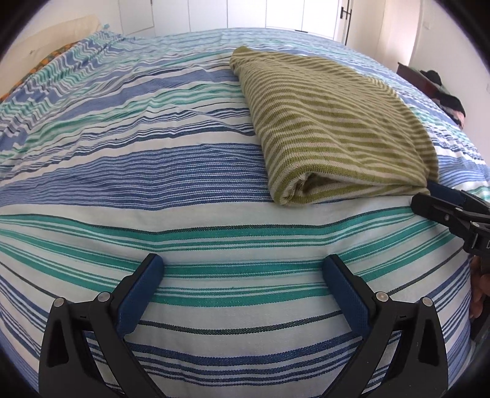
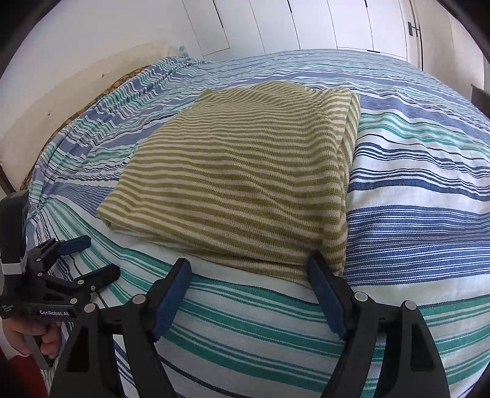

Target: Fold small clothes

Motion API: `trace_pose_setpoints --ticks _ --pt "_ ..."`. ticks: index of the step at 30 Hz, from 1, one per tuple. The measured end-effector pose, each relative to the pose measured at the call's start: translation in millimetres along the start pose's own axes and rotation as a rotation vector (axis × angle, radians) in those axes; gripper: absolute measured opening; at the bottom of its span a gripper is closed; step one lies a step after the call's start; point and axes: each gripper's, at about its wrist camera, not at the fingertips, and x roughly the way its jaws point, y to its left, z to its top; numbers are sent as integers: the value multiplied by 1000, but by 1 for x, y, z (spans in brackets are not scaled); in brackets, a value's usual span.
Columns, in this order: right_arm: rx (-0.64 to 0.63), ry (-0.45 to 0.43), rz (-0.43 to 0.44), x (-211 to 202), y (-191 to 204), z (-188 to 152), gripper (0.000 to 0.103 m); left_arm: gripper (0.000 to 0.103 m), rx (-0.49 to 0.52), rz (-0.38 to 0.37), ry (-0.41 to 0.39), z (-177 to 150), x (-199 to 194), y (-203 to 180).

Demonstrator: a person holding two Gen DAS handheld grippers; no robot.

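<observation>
A folded garment with olive and cream stripes [image 1: 330, 122] lies flat on the striped bedspread [image 1: 153, 171]. In the left wrist view it sits up and to the right of my left gripper [image 1: 242, 263], which stands open over bare bedspread with nothing between its fingers. My right gripper [image 2: 249, 266] is open at the near edge of the garment [image 2: 245, 168]. Its right fingertip [image 2: 317, 269] touches the near right corner and the left one rests on the bedspread. The left gripper [image 2: 95, 257] shows at the lower left of the right wrist view, and the right gripper [image 1: 428, 197] shows by the garment's corner.
The bedspread [image 2: 413, 183] covers the whole bed. White wardrobe doors [image 2: 306, 24] stand behind it, and a cream headboard [image 2: 61, 101] is at the left. Dark clothes [image 1: 441, 88] are piled beyond the bed's right edge. A hand [image 2: 46, 336] holds the left gripper's handle.
</observation>
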Motion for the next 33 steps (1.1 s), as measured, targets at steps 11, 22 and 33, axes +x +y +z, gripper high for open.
trace_pose_setpoints --ticks 11,22,33 --pt "-2 2 -3 -1 0 1 79 102 -5 -11 25 2 -3 2" --pt "81 -94 96 -76 -43 62 90 101 -168 -321 83 101 -21 79" --pt "530 127 372 43 -105 95 62 84 -272 -451 257 146 80 34"
